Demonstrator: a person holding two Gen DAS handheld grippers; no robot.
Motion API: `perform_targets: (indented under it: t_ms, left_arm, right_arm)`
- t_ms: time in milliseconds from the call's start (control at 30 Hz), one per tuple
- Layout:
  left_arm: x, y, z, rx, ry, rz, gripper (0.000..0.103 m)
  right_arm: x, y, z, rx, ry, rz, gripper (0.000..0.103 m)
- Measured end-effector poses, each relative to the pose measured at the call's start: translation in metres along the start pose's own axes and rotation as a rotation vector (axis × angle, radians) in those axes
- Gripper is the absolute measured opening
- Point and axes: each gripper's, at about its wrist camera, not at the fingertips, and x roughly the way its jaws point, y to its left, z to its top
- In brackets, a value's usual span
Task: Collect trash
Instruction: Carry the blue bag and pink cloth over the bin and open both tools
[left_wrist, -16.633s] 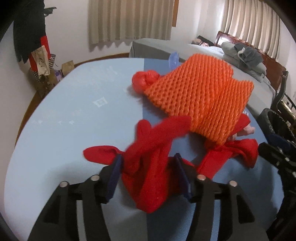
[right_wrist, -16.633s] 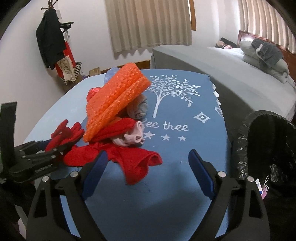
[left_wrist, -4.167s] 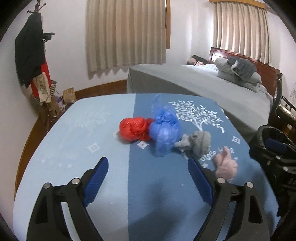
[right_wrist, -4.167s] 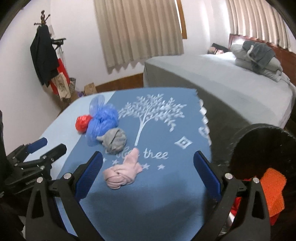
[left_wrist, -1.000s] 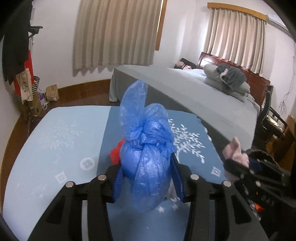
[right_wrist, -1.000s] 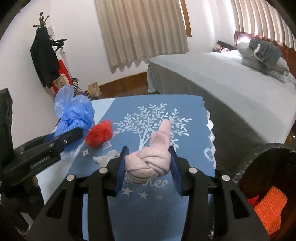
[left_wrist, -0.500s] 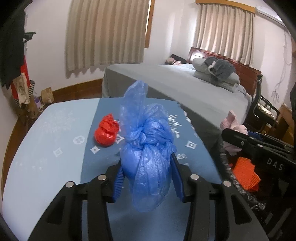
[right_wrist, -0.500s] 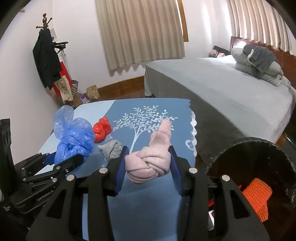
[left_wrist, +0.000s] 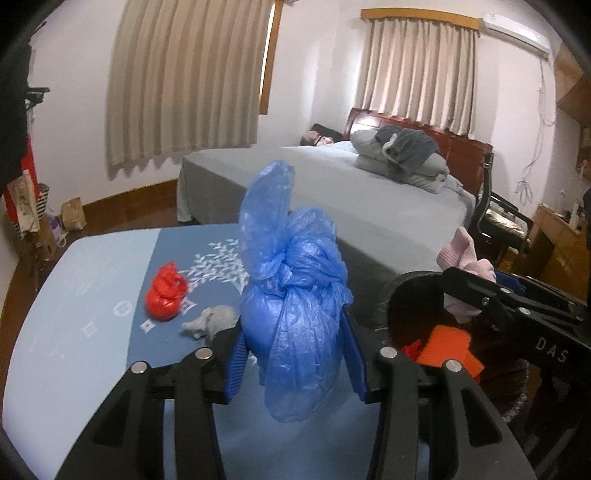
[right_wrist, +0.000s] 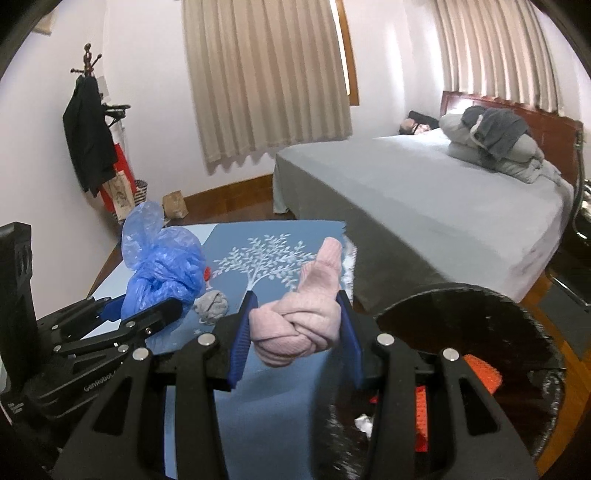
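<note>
Two grippers are loaded, each clenched on one piece of trash. Far left, the table (left_wrist: 74, 295) under its blue cloth lies bare out to its rounded edge, leaving open room there; further in sit a crinkled red plastic wad (left_wrist: 165, 297) and, just beside it, a small grey knotted rag (left_wrist: 212, 321). My left gripper (left_wrist: 295, 363) squeezes a knotted blue plastic bag (left_wrist: 291, 317), thin and wrinkled, its loose tail standing up above the knot, held off the cloth. My right gripper (right_wrist: 295, 341) pinches a soft pink knitted knot (right_wrist: 301, 321) between its ribbed blue pads, above the table's right edge. Just right of that edge stands the round black-lined bin (right_wrist: 461, 317), its mouth open, with orange foam netting (right_wrist: 484, 371) and red scraps inside. Beyond it stretches the grey bed (right_wrist: 424, 192).
</note>
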Motion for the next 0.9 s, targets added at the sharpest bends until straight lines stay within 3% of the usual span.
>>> perform_targets:
  t_ms: [400,900]
  left_arm:
    - [0.0,-0.064,0.023,0.081,-0.049,-0.116,0.045]
    - [0.02,-0.138,0.038,0.159,-0.066,-0.247,0.045]
  right_arm:
    - [-0.044,-0.056,0.001,0.057,-0.073,-0.125,0.042]
    - [-0.07,-0.114,-0.015,0.104,-0.083,-0.251,0.042]
